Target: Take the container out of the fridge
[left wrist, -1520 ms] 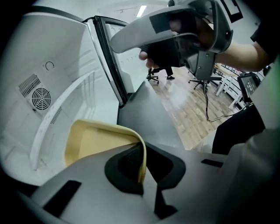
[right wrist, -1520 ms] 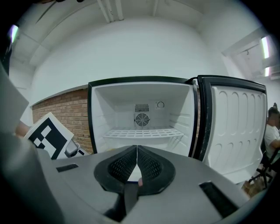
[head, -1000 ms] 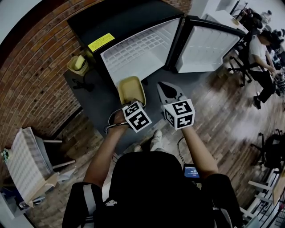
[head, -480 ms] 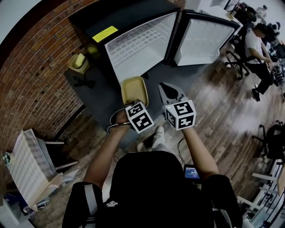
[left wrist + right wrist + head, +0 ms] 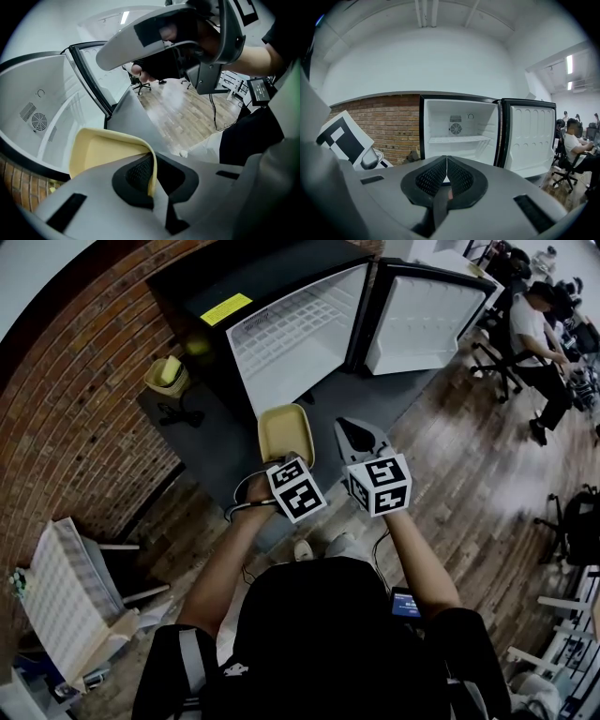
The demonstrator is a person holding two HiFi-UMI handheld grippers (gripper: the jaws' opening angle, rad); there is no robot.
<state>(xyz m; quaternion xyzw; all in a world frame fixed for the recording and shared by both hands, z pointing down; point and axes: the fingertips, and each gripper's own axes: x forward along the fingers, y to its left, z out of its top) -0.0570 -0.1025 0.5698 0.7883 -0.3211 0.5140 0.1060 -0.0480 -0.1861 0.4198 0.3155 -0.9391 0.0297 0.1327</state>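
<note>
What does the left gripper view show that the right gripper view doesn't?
Only the left gripper view: the yellow container, its rim pinched between the jaws of the left gripper, in front of the fridge, and the wood floor. Only the right gripper view: the fridge interior head-on with its shelf and fan, the brick wall, a seated person, and the right gripper shut on nothing. Both: the fridge with its door swung open.

Black T-shirt (image 5: 457,634), black-and-white marker cubes (image 5: 377,484)
</note>
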